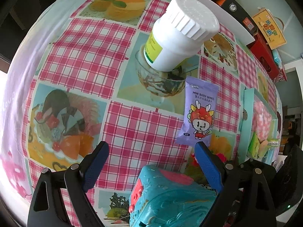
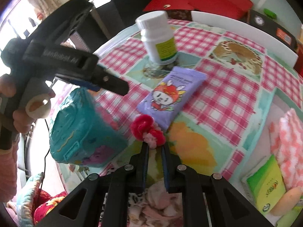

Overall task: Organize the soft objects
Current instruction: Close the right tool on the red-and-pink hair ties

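My right gripper (image 2: 155, 146) is shut on a fuzzy red and pink bow (image 2: 146, 127), pinching its pink end just above the tablecloth. A purple pack of baby wipes (image 2: 170, 98) (image 1: 198, 113) lies flat beyond the bow. My left gripper (image 1: 151, 151) is open wide, pointing down over a teal embossed box (image 1: 170, 198) (image 2: 83, 128). Its right finger (image 1: 208, 168) is against the box's side and its left finger (image 1: 94, 164) stands well apart from it. A pink and white fluffy cloth (image 2: 289, 138) (image 1: 262, 121) lies in a pale teal tray (image 1: 248, 117).
A white pill bottle (image 1: 181, 37) (image 2: 159, 37) stands upright behind the wipes. A green carton (image 2: 265, 189) lies in the tray beside the cloth. Red boxes (image 2: 208, 0) and a white board (image 2: 236, 26) line the table's far edge. A hand (image 2: 7, 87) holds the left gripper's handle.
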The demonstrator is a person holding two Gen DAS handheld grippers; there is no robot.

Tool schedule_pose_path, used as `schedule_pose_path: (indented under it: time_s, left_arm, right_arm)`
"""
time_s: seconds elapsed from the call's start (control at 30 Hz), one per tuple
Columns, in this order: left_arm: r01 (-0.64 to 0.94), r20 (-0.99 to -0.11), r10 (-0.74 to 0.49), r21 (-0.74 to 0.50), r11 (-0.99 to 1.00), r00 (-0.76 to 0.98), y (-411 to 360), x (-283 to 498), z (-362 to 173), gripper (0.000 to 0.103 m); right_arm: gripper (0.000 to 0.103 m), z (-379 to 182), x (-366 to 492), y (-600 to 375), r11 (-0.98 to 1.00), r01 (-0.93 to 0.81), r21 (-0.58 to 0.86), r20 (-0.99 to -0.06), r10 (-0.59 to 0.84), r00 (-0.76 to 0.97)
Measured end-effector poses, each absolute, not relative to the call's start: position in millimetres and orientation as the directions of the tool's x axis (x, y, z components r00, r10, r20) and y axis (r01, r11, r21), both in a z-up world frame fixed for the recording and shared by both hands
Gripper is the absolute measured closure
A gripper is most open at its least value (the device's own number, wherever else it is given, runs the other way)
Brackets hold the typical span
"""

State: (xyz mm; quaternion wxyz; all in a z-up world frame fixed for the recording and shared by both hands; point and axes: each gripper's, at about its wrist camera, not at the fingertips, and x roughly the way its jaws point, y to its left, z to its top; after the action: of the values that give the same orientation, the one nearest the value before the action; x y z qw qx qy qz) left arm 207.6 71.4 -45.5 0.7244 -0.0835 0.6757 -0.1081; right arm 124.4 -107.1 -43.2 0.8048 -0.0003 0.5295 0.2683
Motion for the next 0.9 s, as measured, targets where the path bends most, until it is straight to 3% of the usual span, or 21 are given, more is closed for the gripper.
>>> schedule_pose_path:
  time_s: [0.37,0.9]
  left_arm:
    - [0.105,-0.971,-0.238,-0.234,0.966,0.026,31.0,223.6,-45.3,0.011]
    - [0.172,-0.987,-0.111,-0.131,0.976,-0.120,-47.2,264.7,-84.8,0.012]
  right_arm:
    - [0.089,-34.9,128.7,-130.9,0.880,-0.368,0.300,-0.841,0.426,0.334]
    - [0.089,-29.5,128.2,-134.6,0.886,-0.352,0.302,-0.840,0.422,0.341]
